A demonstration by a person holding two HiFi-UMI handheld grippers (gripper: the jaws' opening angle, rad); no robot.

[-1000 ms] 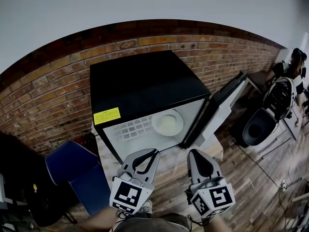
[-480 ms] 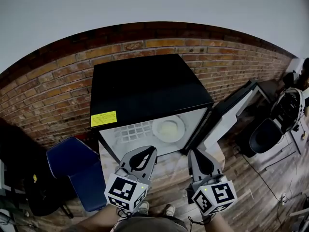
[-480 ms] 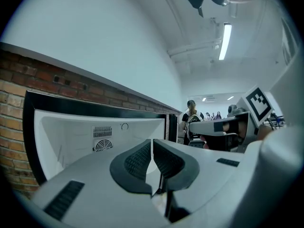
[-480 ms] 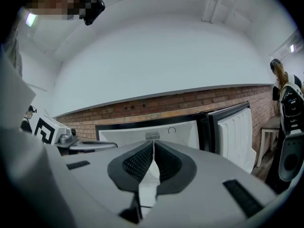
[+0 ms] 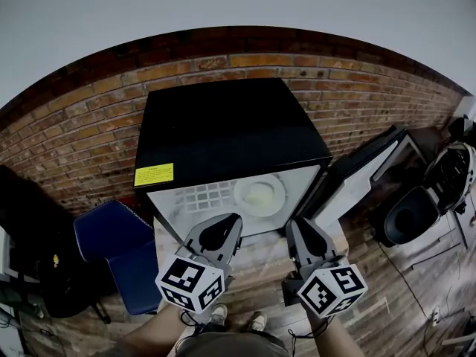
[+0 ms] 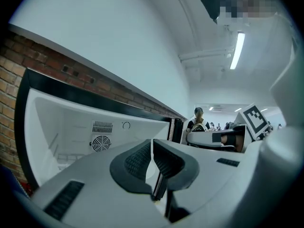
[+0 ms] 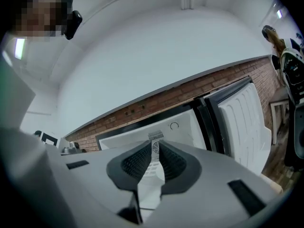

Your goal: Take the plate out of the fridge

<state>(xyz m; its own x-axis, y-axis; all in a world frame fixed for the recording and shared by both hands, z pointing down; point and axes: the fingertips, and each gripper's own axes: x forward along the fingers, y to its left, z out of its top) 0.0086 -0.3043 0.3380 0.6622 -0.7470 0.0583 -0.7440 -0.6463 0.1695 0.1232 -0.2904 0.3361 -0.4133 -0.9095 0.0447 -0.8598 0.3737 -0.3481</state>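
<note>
Only gripper views show fridge (image 6: pixel 47 113) fan (image 6: pixel 100 143)

Left tongs (image 5: pixel 232 223) and right tongs (image 5: pixel 295 227) are held level side by side, jaws pressed together, empty.

**Dim head view, brighter gripper views**

Head view: flat, grey, underexposed. Strong fisheye, so the brick wall (image 5: pixel 74 125) bows into an arc and the corners stretch. The fridge (image 5: pixel 223 125) top reads near black with no detail; its white interior is the brightest patch.

Left gripper view: the ceiling strip light (image 6: pixel 236 50) glows with mild flare.

Both gripper views: dark round vignette at the edges, nearest foreground soft, background sharper. No hard shadows.
</note>
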